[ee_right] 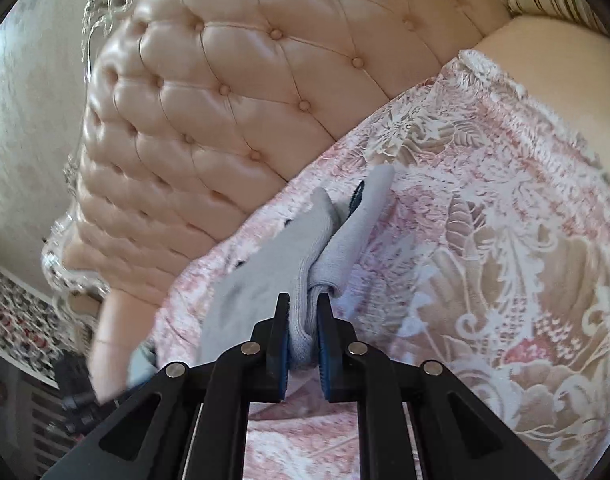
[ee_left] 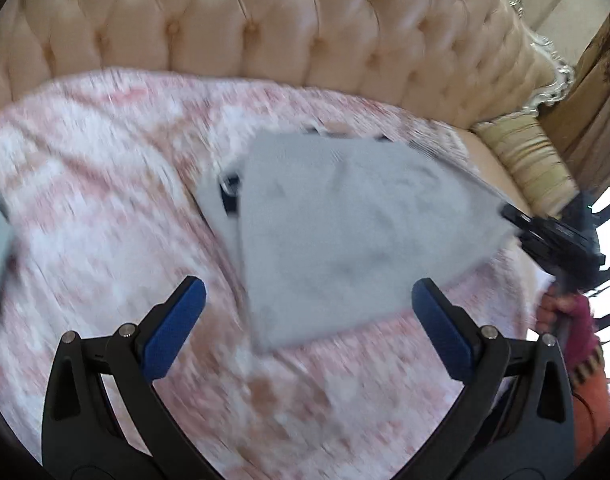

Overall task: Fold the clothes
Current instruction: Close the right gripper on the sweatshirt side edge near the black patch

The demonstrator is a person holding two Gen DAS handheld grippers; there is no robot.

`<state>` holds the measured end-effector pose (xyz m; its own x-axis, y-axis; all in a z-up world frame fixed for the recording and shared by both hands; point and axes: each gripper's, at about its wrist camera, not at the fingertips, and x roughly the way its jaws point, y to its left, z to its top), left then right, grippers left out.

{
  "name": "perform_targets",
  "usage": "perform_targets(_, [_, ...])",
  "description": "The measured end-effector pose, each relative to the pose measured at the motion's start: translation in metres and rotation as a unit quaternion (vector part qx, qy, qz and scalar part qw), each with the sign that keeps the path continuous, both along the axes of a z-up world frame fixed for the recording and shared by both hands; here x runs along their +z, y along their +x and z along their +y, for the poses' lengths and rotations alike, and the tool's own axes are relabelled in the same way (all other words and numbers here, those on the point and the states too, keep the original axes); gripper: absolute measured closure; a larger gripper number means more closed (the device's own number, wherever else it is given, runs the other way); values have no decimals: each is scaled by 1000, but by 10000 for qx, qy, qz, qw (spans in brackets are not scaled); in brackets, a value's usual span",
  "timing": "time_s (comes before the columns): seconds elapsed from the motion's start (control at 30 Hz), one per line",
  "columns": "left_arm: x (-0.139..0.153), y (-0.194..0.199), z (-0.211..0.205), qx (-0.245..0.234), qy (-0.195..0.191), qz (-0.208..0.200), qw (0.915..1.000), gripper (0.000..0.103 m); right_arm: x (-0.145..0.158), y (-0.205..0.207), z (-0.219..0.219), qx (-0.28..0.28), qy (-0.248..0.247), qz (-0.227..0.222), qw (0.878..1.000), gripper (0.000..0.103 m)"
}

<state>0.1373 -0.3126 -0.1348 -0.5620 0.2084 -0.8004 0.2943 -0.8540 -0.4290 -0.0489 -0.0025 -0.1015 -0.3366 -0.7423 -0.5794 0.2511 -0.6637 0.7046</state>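
grey garment (ee_right: 305, 280) | right gripper (ee_right: 303, 312) clamped on its edge | left gripper (ee_left: 309, 296) wide, empty

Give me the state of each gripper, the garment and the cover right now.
Left gripper: open, empty, above the garment.
Right gripper: shut on the garment's edge.
Garment: grey, partly folded, one edge lifted, the rest on the cover.
Cover: pink patterned, spread over the sofa seat.

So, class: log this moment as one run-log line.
left gripper: open, empty | right gripper: shut on grey garment | surface: pink lace cover
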Motion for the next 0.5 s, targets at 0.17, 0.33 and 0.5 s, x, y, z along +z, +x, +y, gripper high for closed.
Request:
perform_targets(0.17, [-42,15,6,393,1129,-292,9924,0,8,-1,-2,-22,-284,-30,9996,92])
perform_targets(0.33, [-75,24,-9,1068,2348,-443,9651,1,6,-4,2,-28,-101,-127,9999,91])
perform_targets(0.5, [-78,21,-17,1198,2863,-162,9505,1,0,-5,6,-87,-145,-187,9997,91])
